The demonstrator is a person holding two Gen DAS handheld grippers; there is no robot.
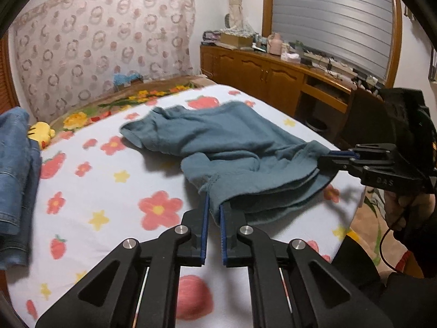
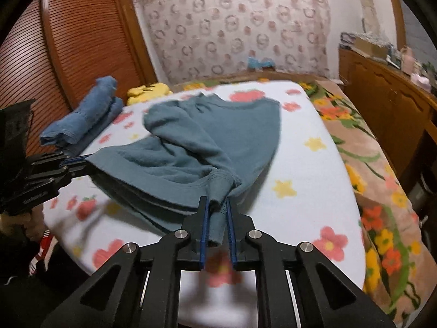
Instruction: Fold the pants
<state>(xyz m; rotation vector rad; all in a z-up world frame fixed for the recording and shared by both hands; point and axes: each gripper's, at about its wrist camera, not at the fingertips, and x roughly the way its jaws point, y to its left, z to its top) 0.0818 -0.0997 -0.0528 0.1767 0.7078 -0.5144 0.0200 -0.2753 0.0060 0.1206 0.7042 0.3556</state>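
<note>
wooden wardrobe (image 2: 82,41) only in right view

Dusty teal pants (image 1: 232,147) lie on a white bed sheet (image 1: 109,191) printed with pink flowers, yellow stars and red strawberries. Faded blue denim (image 1: 16,177) sits at the left edge of the frame. Black grippers carry blue-padded fingers (image 1: 205,218). A pale curtain (image 1: 103,41) shows pink rings, upper left.

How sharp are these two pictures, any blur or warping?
Left wrist view: strong fisheye bending with dark corners; the teal pants fairly sharp, the bed sheet slightly smeared. Right wrist view: same warping; the pants' far edge and the sheet's prints blurred.
</note>
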